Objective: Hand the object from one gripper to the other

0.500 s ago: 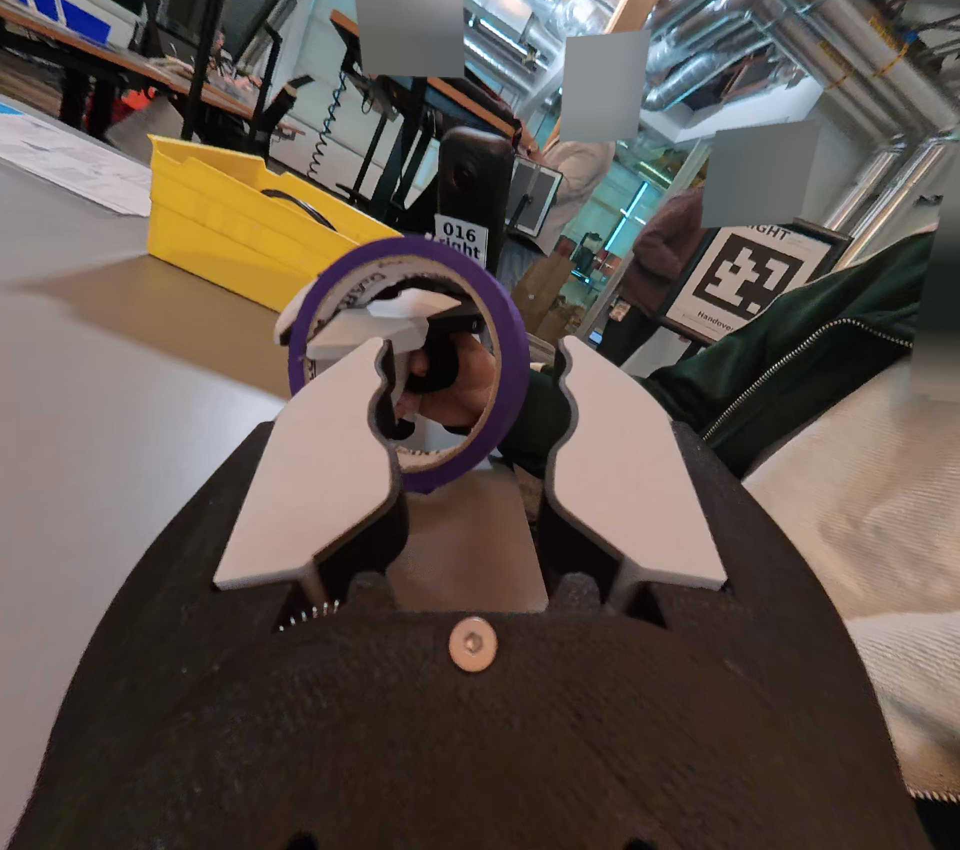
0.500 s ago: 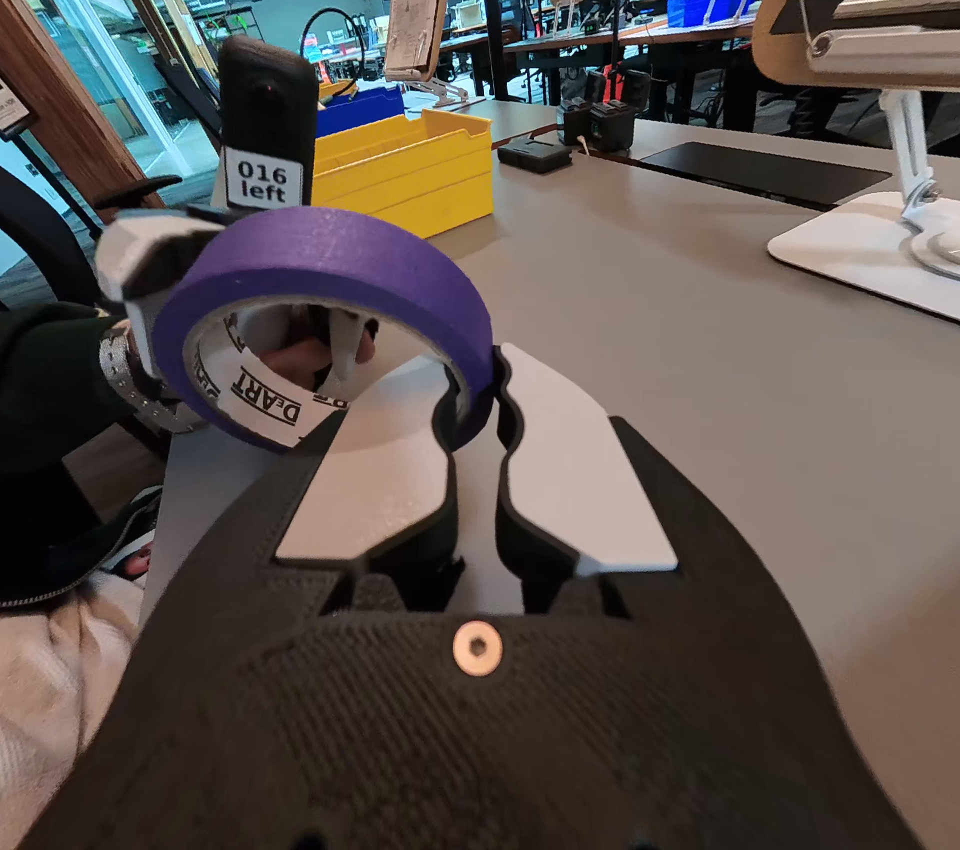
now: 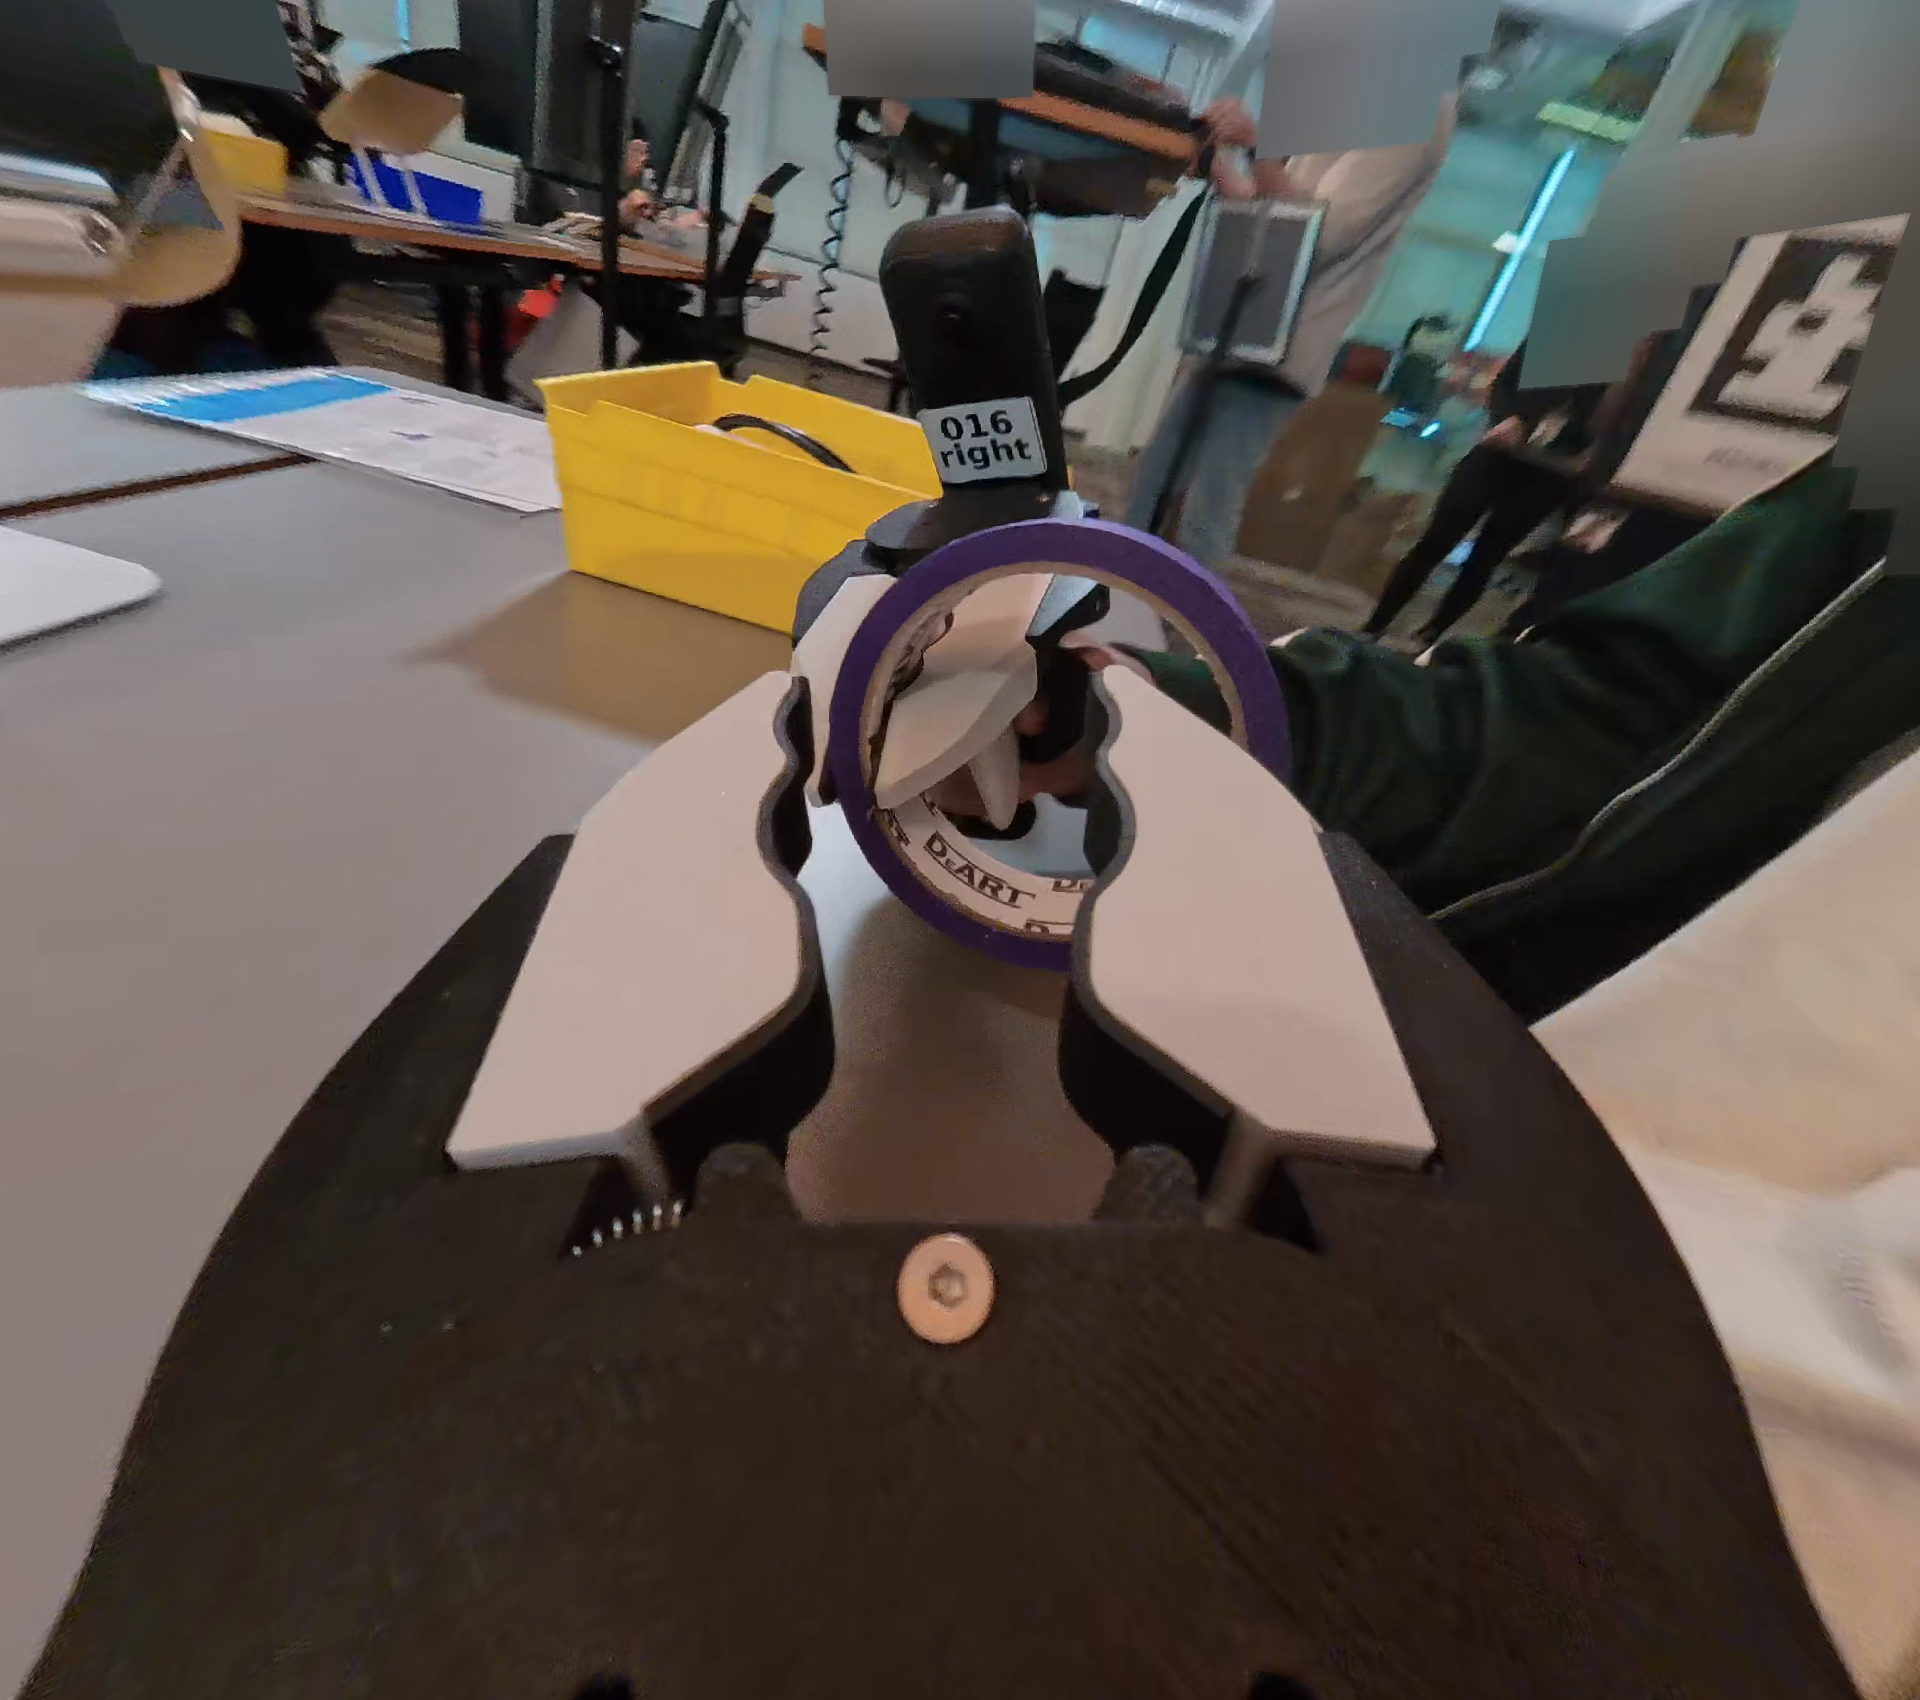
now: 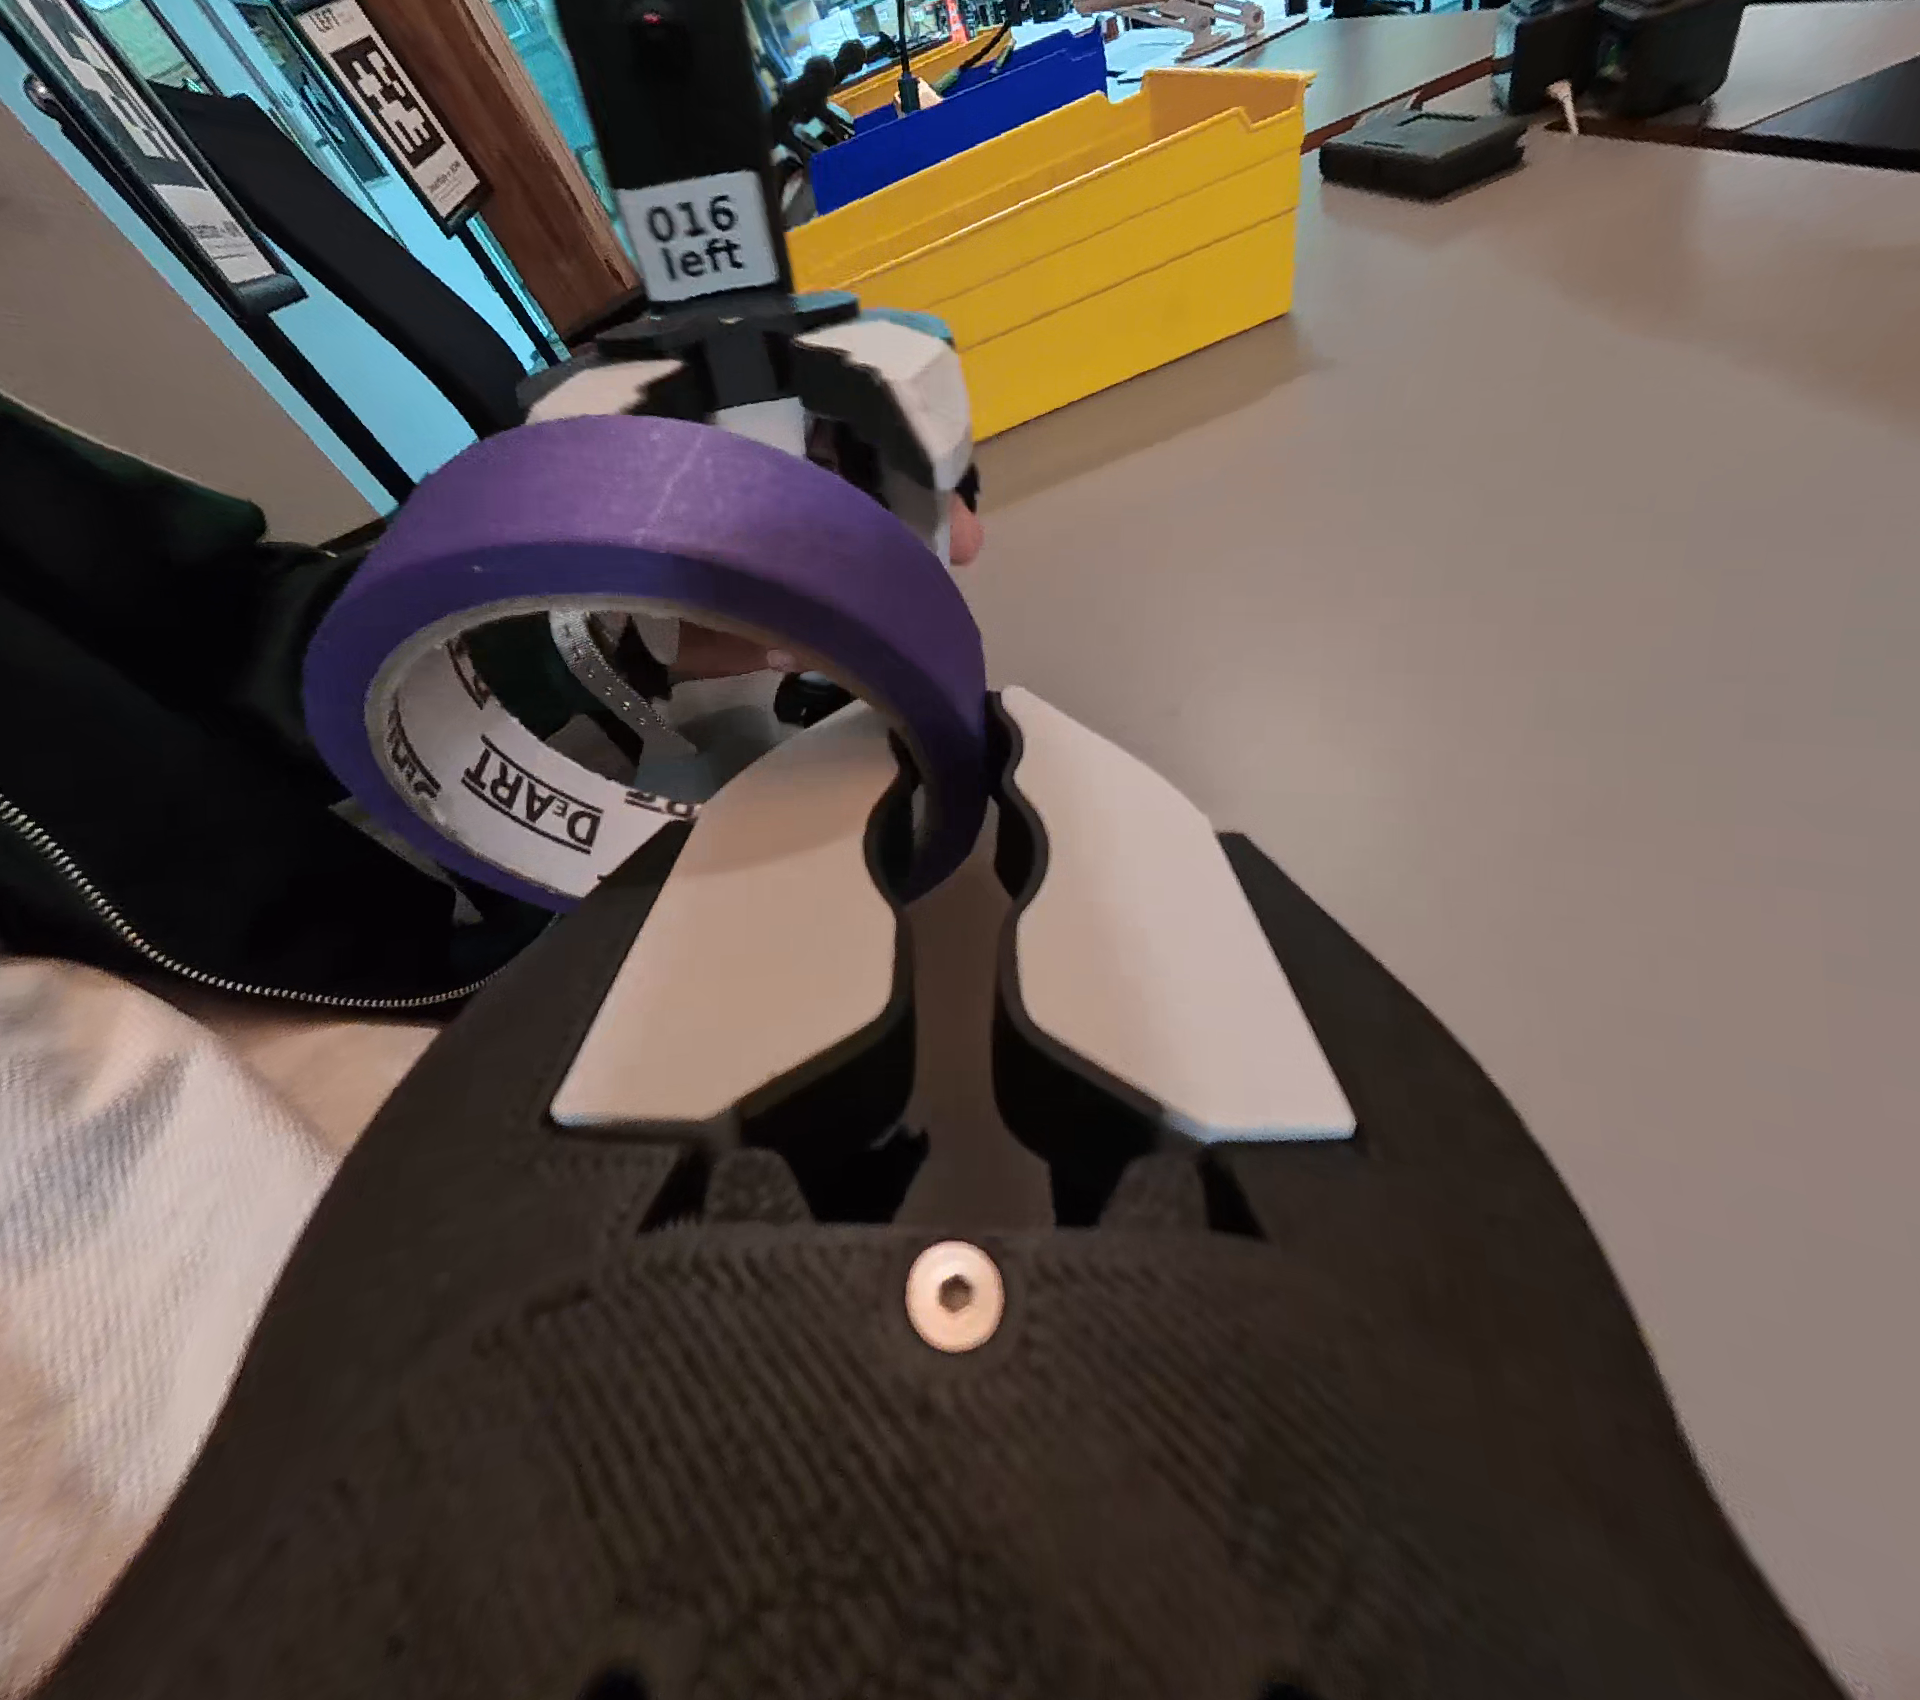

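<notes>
- The purple roll of masking tape with a white printed cardboard core (image 4: pixel 665 674) is held in the air above the grey matte tabletop (image 4: pixel 1455 611), standing on edge so that its open centre faces the left wrist camera.
- The right gripper (image 4: pixel 951 777), black textured plastic with two white-faced fingers, is pinched on the tape's wall: one finger sits inside the ring, the other against the purple outer face, with only the wall's thickness between them.
- In the left wrist view that same right gripper (image 3: pixel 935 715) comes from the far side, one white finger showing through the hole in the roll (image 3: pixel 1060 746) and the other on its left outer face.
- The left gripper (image 3: pixel 951 777) has its jaws spread wide and grips nothing. Its right finger (image 3: pixel 1226 923) overlaps the lower right of the ring, and its left finger lies just left of the ring's left edge; whether either one actually touches the tape I cannot tell from this angle.
- In the right wrist view the left gripper (image 4: pixel 769 424) sits behind the roll, mostly hidden by it, with its black camera post standing above.
- A dark green zipped jacket sleeve (image 3: pixel 1558 767) reaches in behind the right gripper, and a little of the person's hand shows through the ring.
- A yellow plastic storage bin (image 3: pixel 707 497) stands on the table beyond the tape, well apart from both grippers, with a black cable inside it.
- A blue plastic bin (image 4: pixel 956 123) lies just behind the yellow one (image 4: pixel 1091 248) in the right wrist view.
</notes>
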`<state>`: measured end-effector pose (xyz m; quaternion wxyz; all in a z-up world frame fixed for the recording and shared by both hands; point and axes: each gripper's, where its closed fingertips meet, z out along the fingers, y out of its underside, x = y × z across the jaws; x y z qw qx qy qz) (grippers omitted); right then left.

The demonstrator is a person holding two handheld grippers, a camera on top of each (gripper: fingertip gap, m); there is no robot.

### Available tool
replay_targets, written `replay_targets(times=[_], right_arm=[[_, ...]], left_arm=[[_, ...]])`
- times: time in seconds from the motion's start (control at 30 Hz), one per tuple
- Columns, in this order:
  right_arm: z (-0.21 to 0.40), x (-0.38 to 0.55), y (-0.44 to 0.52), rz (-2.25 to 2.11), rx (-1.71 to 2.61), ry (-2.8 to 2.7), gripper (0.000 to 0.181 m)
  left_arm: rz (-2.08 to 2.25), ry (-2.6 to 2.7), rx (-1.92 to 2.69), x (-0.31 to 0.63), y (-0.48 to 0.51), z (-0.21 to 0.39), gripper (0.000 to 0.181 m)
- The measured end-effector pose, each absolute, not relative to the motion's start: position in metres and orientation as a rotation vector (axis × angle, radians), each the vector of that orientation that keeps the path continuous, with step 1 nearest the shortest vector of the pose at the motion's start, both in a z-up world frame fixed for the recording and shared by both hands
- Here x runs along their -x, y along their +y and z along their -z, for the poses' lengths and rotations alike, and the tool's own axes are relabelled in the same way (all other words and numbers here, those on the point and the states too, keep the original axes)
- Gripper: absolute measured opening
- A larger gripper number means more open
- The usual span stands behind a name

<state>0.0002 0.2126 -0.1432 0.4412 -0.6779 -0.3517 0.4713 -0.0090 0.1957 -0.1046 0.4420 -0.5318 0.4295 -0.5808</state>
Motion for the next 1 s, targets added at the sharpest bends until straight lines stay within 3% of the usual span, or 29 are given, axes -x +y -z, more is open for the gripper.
replay_targets(times=[0.17,0.5,0.67,0.87,1.0], right_arm=[[0.144,-0.001,0.23,-1.15,1.705,-0.812,0.011],[0.131,0.017,0.245,-1.351,1.633,-0.768,0.01],[0.138,0.037,0.232,-1.371,1.645,-0.896,0.011],[0.145,0.035,0.232,-1.34,1.659,-0.896,0.014],[0.132,0.017,0.257,-1.199,1.566,-0.678,0.086]], left_arm=[[1.48,1.111,1.329,0.01,0.174,0.107,0.027],[1.641,1.029,1.318,0.032,0.16,0.102,0.039],[1.476,1.21,1.343,0.022,0.146,0.121,0.015],[1.478,1.251,1.366,0.013,0.144,0.123,0.011],[1.481,1.181,1.356,0.014,0.155,0.118,0.009]])
